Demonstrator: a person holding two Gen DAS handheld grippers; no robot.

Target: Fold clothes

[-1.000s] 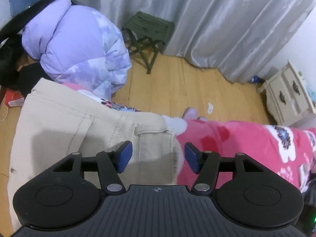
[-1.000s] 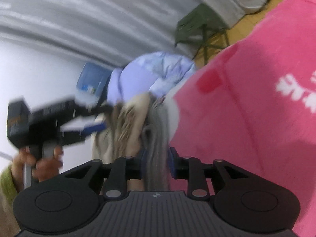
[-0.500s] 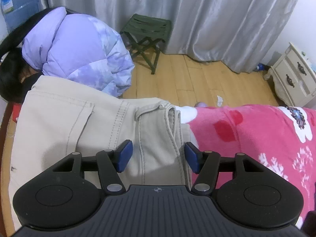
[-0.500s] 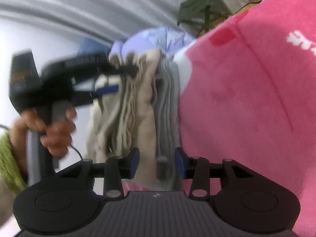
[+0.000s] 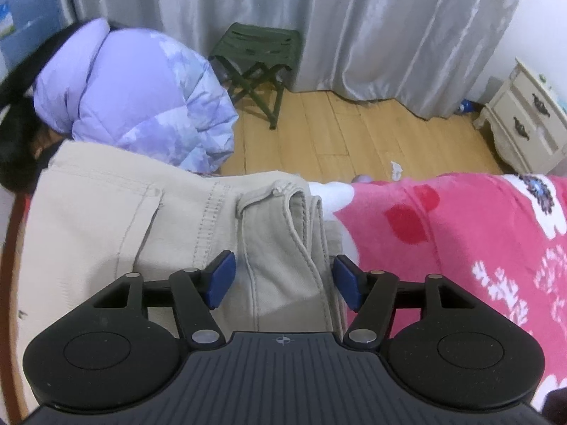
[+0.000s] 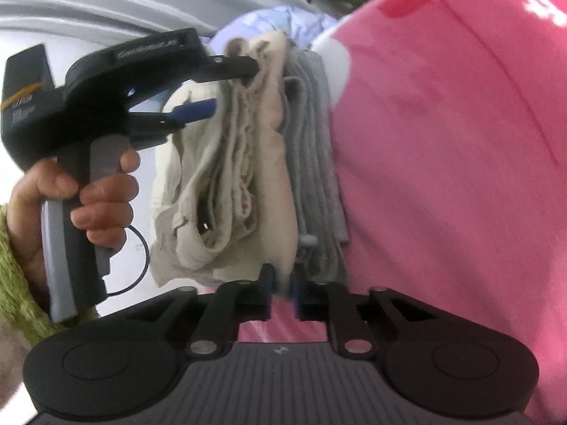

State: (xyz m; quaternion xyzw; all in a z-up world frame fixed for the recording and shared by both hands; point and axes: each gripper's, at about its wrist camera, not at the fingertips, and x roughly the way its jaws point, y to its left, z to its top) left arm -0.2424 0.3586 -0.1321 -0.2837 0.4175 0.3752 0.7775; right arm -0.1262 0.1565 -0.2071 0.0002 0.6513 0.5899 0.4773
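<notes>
Both tongs show only rightward: left tongs (image 6: 226,88) wide, right tongs (image 6: 281,283) just pinched beige trousers (image 6: 248,163).

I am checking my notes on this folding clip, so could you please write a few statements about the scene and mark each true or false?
1. The beige trousers lie on a pink floral blanket. True.
2. The right gripper stands wide open with nothing between its pads. False: it pinches the beige fabric.
3. A green folding stool stands by the curtain. True.
4. The left gripper is clamped on the purple jacket. False: its jaws straddle the trousers' folded edge.
</notes>
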